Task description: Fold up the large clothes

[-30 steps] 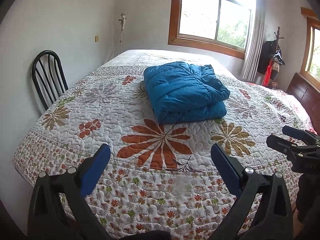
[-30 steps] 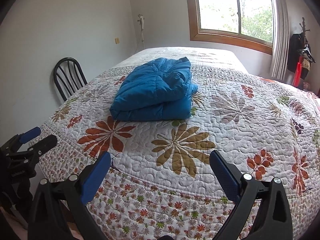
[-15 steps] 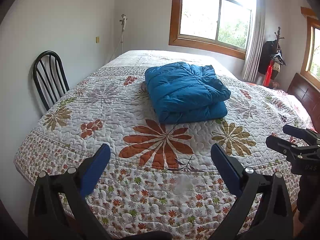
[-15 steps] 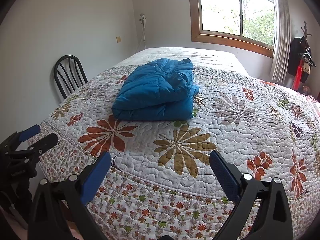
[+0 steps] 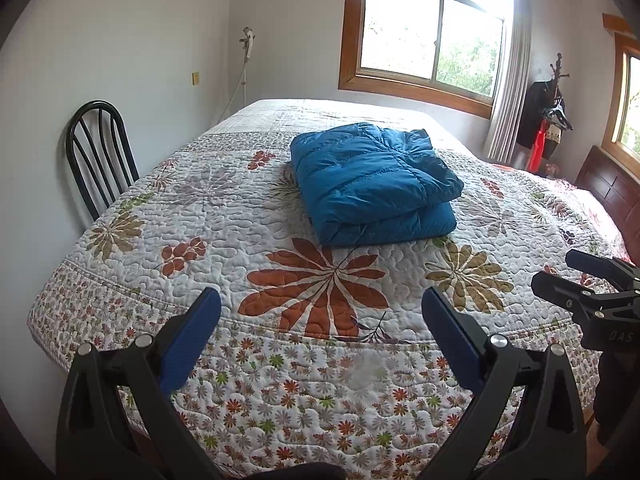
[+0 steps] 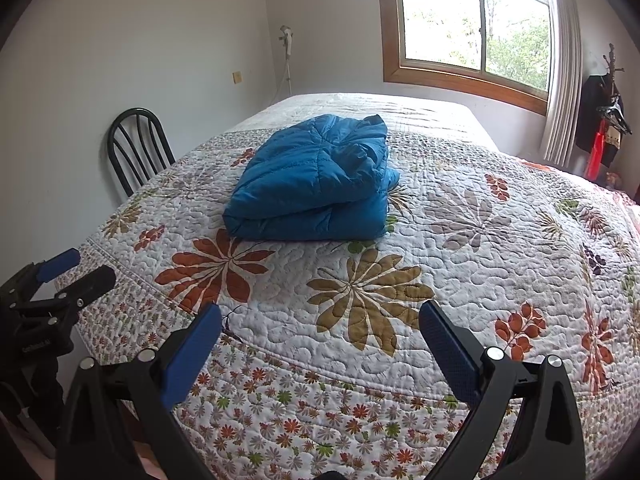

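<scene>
A blue puffer jacket (image 5: 372,184) lies folded into a thick rectangular bundle in the middle of the bed's floral quilt (image 5: 312,280); the right wrist view shows the jacket (image 6: 316,184) from its other corner. My left gripper (image 5: 320,304) hangs open over the near edge of the bed, well short of the jacket, holding nothing. My right gripper (image 6: 320,316) is open too, likewise back from the jacket and empty. Each gripper appears at the side of the other's view: the right gripper (image 5: 560,272) and the left gripper (image 6: 76,268).
A black chair (image 5: 100,152) stands against the wall left of the bed. A window (image 5: 428,40) with a curtain is behind the bed. A coat rack (image 5: 548,116) with hanging items stands at the right, beside a dark wooden headboard (image 5: 612,192).
Both grippers have drifted slightly, so the jacket sits a little differently in each view. The jacket itself has not moved and both grippers stay open.
</scene>
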{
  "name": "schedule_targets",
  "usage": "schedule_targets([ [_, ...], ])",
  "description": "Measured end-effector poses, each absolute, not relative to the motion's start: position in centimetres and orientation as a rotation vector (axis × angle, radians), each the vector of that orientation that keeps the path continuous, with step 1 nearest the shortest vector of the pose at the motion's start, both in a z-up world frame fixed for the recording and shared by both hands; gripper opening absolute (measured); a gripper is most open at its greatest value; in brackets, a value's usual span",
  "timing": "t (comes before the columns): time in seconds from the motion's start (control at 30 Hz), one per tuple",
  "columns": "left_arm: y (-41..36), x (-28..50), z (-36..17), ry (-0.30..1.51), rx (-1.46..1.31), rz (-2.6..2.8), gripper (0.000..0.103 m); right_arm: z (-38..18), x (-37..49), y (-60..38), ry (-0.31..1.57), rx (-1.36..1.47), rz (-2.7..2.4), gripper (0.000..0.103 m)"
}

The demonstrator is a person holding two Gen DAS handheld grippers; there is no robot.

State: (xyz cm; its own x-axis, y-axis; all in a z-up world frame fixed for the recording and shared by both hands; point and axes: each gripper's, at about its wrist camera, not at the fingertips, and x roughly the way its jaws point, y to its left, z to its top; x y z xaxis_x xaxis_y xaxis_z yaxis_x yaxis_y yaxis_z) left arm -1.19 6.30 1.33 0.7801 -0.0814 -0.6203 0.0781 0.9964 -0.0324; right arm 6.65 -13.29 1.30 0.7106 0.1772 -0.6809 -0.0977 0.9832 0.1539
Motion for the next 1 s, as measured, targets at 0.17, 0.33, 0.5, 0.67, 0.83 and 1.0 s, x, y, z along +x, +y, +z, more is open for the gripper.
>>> schedule_targets([
  [0.17,6.35,-1.12,1.30,0.671,-0.004,-0.087,0.100,1.12,6.62,-13.39,0.766,0.111,0.153,0.099],
  [0.33,6.32,-1.11,1.27,0.673,-0.004,-0.088,0.100,1.09,6.63,-13.40,0.767,0.111,0.153,0.099],
  [0.5,6.41,-1.04,1.22,0.674,-0.003,-0.087,0.100,0.89,6.57,-13.46,0.769,0.114,0.152,0.099],
  [0.67,6.35,-1.05,1.24,0.673,-0.003,-0.087,0.100,0.80,6.60,-13.46,0.769,0.113,0.151,0.099],
  [0.83,6.35,-1.04,1.21,0.674,-0.002,-0.087,0.100,0.79,6.61,-13.45,0.771,0.114,0.150,0.099],
  [1.0,6.44,-1.01,1.13,0.676,-0.002,-0.086,0.100,0.74,6.61,-13.45,0.773,0.114,0.150,0.099],
])
